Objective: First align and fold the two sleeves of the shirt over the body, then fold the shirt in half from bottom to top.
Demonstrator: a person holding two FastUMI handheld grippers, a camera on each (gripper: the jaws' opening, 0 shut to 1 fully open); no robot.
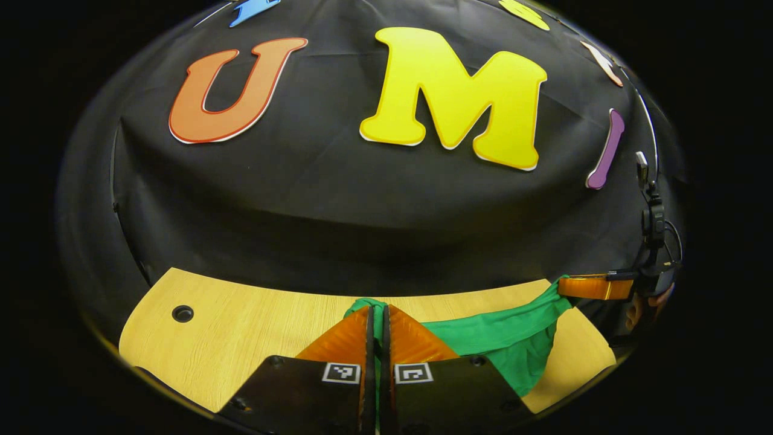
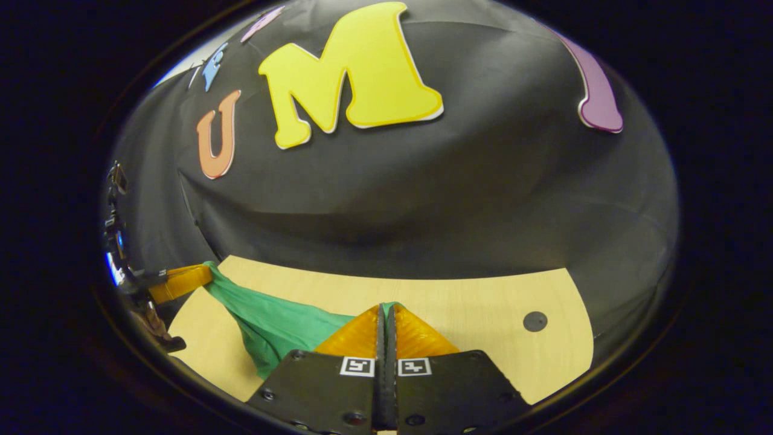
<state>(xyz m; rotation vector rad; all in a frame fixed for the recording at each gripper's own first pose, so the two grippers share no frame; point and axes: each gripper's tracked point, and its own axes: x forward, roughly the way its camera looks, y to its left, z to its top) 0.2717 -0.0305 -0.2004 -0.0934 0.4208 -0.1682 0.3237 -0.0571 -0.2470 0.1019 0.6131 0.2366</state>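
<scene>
A green shirt [image 1: 507, 341] hangs stretched above the wooden table [image 1: 241, 326], held between both grippers. In the left gripper view my left gripper [image 1: 377, 311] is shut on a bunched edge of the shirt, whose cloth pokes out at the fingertips. The right gripper [image 1: 595, 287] shows at the far right, clamped on the shirt's other end. In the right gripper view my right gripper [image 2: 387, 309] is shut on the green shirt [image 2: 272, 323], a sliver of cloth showing at its tips. The left gripper [image 2: 181, 281] appears at the far left, gripping the cloth.
The wooden table [image 2: 483, 314] runs up to the black booth wall behind it. A round dark hole [image 1: 182, 313] sits in the tabletop at the left of the left gripper view, and another hole [image 2: 535, 321] at the right of the right gripper view.
</scene>
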